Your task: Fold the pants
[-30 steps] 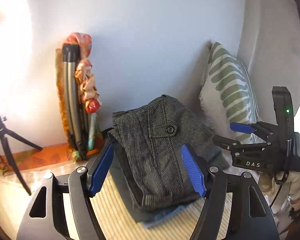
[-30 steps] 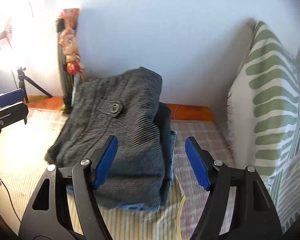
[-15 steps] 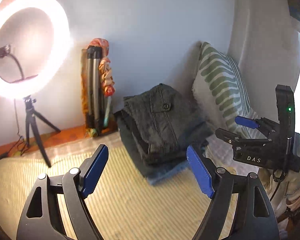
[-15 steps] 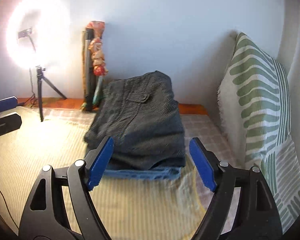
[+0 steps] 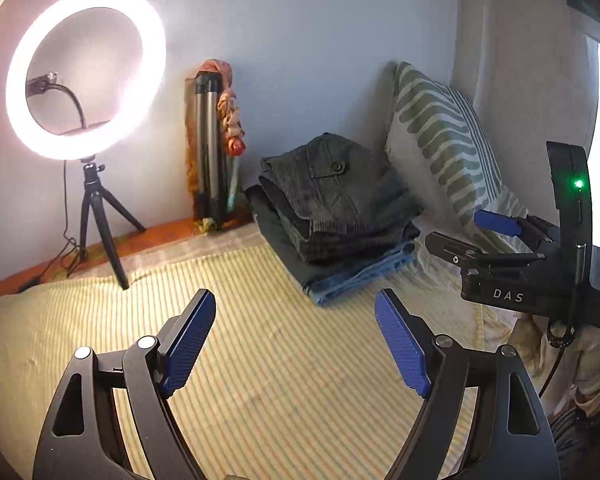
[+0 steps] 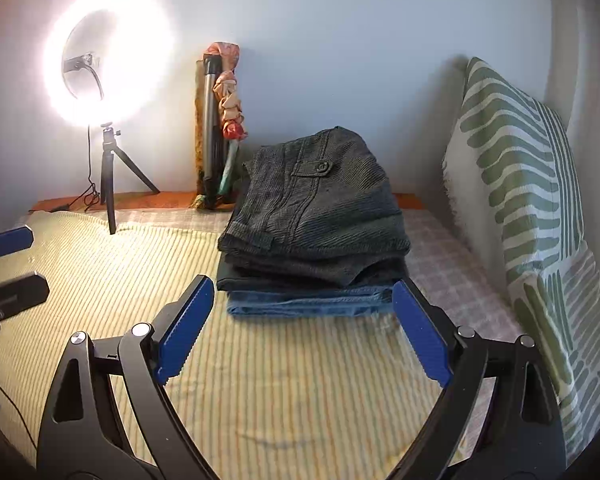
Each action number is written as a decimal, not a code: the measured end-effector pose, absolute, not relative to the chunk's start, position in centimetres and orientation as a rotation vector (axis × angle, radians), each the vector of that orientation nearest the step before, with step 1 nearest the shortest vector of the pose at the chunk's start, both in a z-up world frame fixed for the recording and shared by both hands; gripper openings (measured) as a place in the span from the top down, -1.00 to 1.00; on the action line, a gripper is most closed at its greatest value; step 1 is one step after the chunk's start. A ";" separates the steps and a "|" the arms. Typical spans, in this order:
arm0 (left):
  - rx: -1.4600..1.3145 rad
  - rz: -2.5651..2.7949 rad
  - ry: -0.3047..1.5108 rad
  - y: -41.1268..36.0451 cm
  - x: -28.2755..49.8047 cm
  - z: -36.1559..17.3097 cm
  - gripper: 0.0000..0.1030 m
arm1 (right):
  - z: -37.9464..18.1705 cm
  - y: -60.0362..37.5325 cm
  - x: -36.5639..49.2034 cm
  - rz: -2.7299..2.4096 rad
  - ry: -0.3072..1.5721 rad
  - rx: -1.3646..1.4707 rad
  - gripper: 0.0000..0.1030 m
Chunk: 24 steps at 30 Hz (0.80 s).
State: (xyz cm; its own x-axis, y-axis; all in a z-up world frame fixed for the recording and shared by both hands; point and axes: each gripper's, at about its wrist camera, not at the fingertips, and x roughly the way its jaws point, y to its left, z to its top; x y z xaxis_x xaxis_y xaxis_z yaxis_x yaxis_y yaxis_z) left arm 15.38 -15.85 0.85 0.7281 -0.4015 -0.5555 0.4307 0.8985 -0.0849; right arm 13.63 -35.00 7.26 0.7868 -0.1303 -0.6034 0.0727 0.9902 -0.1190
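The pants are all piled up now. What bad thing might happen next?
1. The grey pants bulge on top of the pile and overhang the jeans, so they might slide off.
2. The ring light stands on a thin tripod on the soft bedspread; a bump from the open left claw could tip it.

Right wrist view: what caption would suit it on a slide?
Open right gripper facing folded grey pants stacked on jeans, striped bedspread.

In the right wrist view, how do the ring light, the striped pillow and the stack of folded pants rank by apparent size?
1. Striped pillow, though it is nearer the camera.
2. Stack of folded pants.
3. Ring light; glare blurs its edge.
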 end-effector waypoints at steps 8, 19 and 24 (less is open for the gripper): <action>0.096 -0.441 0.605 -15.7 15.2 -0.5 -0.61 | 6.0 -35.0 12.9 -0.124 0.641 -0.047 -0.80; 0.083 -0.384 0.607 -14.8 15.2 -0.7 -0.75 | 5.5 -35.4 12.5 -0.122 0.622 -0.027 -0.80; 0.088 -0.365 0.560 -14.4 14.7 -0.3 -0.92 | 5.5 -35.4 12.3 -0.134 0.620 -0.036 -0.81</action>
